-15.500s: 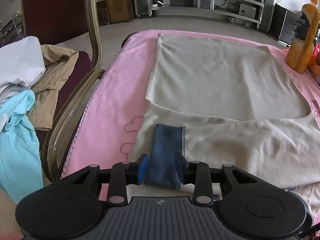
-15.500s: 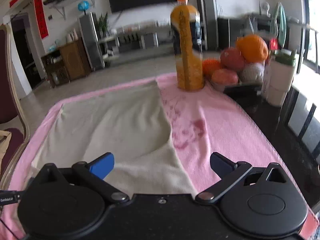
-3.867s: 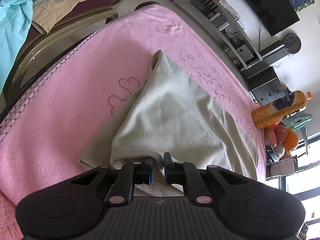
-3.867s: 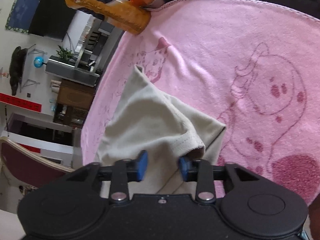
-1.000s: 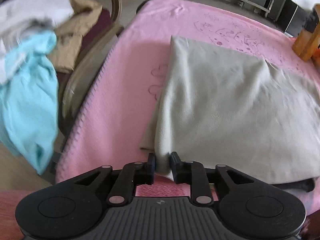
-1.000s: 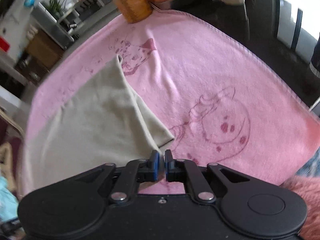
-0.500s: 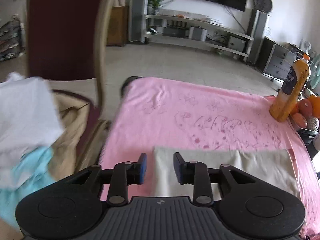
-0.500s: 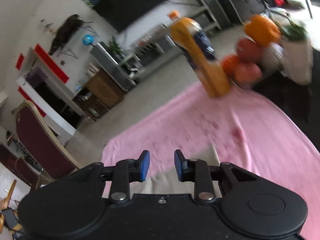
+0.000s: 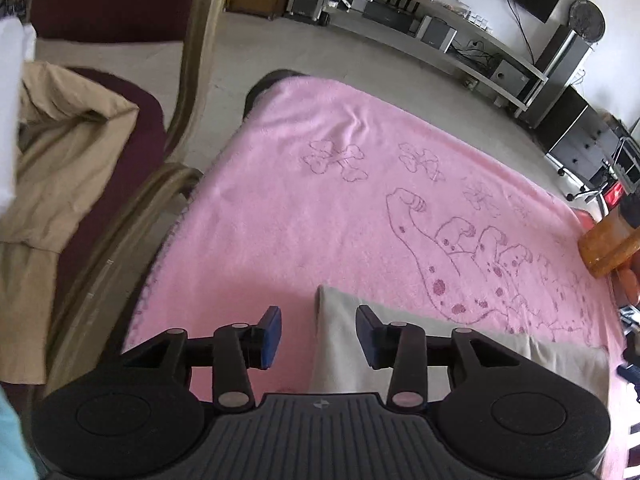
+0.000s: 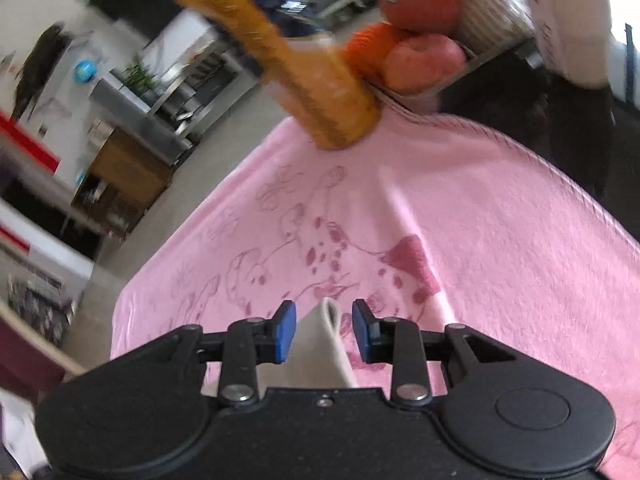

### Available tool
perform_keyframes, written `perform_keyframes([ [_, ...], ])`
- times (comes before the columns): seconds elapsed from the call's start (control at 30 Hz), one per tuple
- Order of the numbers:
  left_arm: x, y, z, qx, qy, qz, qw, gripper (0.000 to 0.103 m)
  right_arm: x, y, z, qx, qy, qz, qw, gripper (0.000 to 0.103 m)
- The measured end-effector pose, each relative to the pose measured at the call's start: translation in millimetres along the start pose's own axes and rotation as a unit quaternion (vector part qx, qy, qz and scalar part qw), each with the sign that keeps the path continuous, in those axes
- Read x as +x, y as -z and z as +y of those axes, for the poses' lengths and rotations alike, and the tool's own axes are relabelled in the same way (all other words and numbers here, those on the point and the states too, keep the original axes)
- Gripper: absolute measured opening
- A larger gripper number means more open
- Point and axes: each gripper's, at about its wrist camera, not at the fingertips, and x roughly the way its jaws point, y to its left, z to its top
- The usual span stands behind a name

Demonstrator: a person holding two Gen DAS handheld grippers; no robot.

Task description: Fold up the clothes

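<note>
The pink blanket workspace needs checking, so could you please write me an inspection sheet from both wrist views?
Surface: pink fleece blanket with printed animal outlines, spread flat.
Job's things: folded beige cloth garment lying at the near edge; its other corner sits between the right fingers.
Clutter: orange juice bottle, blurred, beside a tray of red and orange fruit at the blanket's far corner.
Grippers: left gripper and right gripper both opening, pads clear of the cloth.
Cables: nothing seen on the blanket.
Surroundings: maroon chair holding tan clothing; grey media shelf.
</note>
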Motion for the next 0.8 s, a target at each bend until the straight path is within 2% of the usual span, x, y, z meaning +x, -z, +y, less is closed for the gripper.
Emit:
perform_keyframes([
  [0.13, 15, -2, -5, -0.001, 0.009, 0.019, 0.9998, 0.034, 12, 2, -10, 0.016, 0.007, 0.021, 1.0, 0.03],
  [0.2, 20, -3, -7, -0.005, 0.011, 0.023, 0.9997, 0.016, 14, 2, -9, 0.015, 0.001, 0.021, 1.0, 0.023],
  [0.27, 23, -3, -8, -0.007, 0.009, 0.02, 0.9997, 0.015, 15, 1, -8, 0.015, -0.01, 0.018, 1.0, 0.022],
  [0.37, 29, -2, -10, -0.003, -0.002, 0.013, 0.9999, 0.006, 25, -1, -7, 0.014, -0.015, 0.023, 1.0, 0.022],
  [0.4, 31, -2, -11, 0.001, -0.011, 0.01, 0.9999, 0.002, 29, 0, -6, 0.01, -0.011, 0.027, 1.0, 0.022],
  [0.43, 32, -1, -14, 0.011, -0.024, 0.005, 0.9996, 0.001, 33, 0, -5, 0.006, -0.007, 0.03, 1.0, 0.016],
  [0.47, 33, 0, -18, 0.023, -0.035, 0.001, 0.9991, 0.001, 37, 0, -3, -0.004, -0.002, 0.032, 0.999, 0.003],
  [0.57, 38, 7, -30, 0.08, -0.079, -0.014, 0.9936, 0.005, 43, 3, 11, -0.072, 0.046, 0.016, 0.996, 0.002],
  [0.63, 39, 11, -34, 0.112, -0.1, -0.026, 0.9883, 0.015, 46, 8, 18, -0.115, 0.068, 0.001, 0.991, 0.002],
  [0.67, 38, 11, -32, 0.113, -0.103, -0.027, 0.9879, 0.021, 45, 10, 21, -0.132, 0.073, -0.005, 0.989, 0.003],
  [0.7, 35, 10, -29, 0.106, -0.114, -0.029, 0.9874, 0.033, 42, 12, 22, -0.139, 0.086, -0.017, 0.986, 0.003],
  [0.73, 30, 10, -24, 0.093, -0.135, -0.035, 0.9858, 0.034, 37, 12, 22, -0.139, 0.11, -0.033, 0.984, 0.005],
  [0.8, 18, 10, -16, 0.073, -0.2, -0.048, 0.9759, 0.016, 21, 9, 13, -0.113, 0.13, -0.054, 0.984, 0.009],
])
